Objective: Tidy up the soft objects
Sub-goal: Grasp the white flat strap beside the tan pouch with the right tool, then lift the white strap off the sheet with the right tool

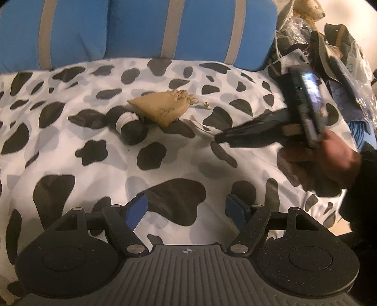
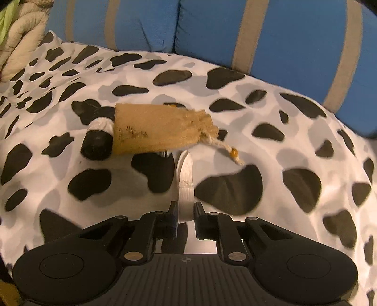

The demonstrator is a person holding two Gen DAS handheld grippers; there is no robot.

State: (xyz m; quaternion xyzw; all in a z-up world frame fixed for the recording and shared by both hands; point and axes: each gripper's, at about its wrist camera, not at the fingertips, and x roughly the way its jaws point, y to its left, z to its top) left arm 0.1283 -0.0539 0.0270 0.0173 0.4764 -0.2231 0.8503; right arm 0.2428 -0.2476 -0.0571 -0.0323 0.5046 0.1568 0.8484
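A tan burlap drawstring pouch (image 1: 162,108) (image 2: 160,131) lies on the cow-print cover (image 1: 70,131) (image 2: 271,150). Against its left side rests a rolled black sock with a white band (image 1: 128,126) (image 2: 97,141). My right gripper (image 2: 185,211) is shut on a white ribbed cloth strip (image 2: 185,179) that runs from the jaws up to the pouch's near edge. The left wrist view shows that gripper (image 1: 218,140) in a person's hand (image 1: 325,162), pointing left toward the pouch. My left gripper (image 1: 186,209) hangs open over bare cover, nothing between its blue pads (image 1: 136,209).
Blue cushions with grey stripes (image 1: 141,28) (image 2: 294,47) line the back. Clutter of bags and a teddy bear (image 1: 308,9) is piled at the right. A beige quilted item (image 2: 21,42) sits at the far left.
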